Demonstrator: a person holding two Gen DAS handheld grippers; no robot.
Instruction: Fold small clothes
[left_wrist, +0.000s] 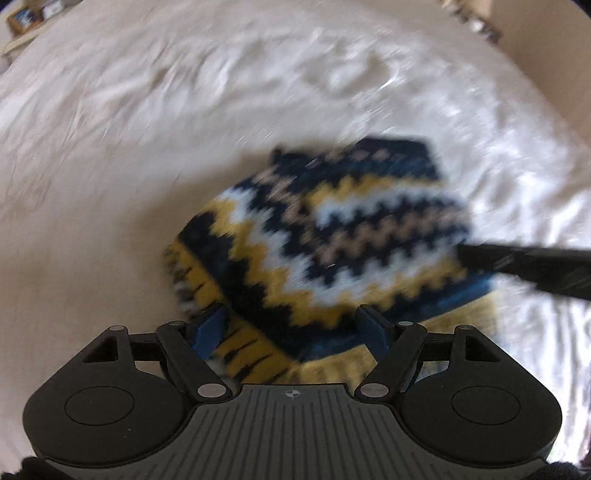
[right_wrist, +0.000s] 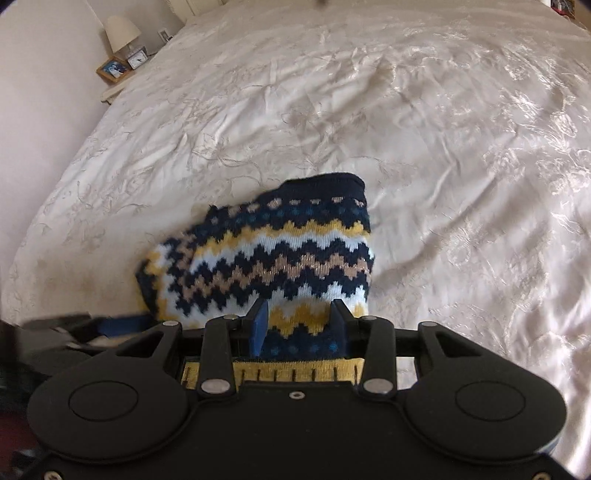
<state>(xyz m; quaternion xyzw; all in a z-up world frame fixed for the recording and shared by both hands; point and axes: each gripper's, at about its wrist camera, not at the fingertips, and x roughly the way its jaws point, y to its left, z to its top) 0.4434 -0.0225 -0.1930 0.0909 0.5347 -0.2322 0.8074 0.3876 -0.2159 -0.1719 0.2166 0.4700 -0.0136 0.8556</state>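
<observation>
A small knitted garment (left_wrist: 332, 236) with navy, yellow, white and tan zigzags lies bunched on a cream bedspread (left_wrist: 184, 110). My left gripper (left_wrist: 295, 325) is open with its blue-padded fingers wide apart around the garment's near yellow hem. The view is motion-blurred. In the right wrist view the same garment (right_wrist: 273, 254) reaches into my right gripper (right_wrist: 301, 314), whose fingers stand either side of a fold of it with a gap. The right gripper's black finger (left_wrist: 524, 266) shows at the garment's right edge in the left wrist view.
The bedspread (right_wrist: 406, 110) stretches far ahead and to the right. A nightstand with a lamp (right_wrist: 122, 31), a clock and a framed picture (right_wrist: 112, 68) stands at the bed's far left corner. A pale wall runs along the left.
</observation>
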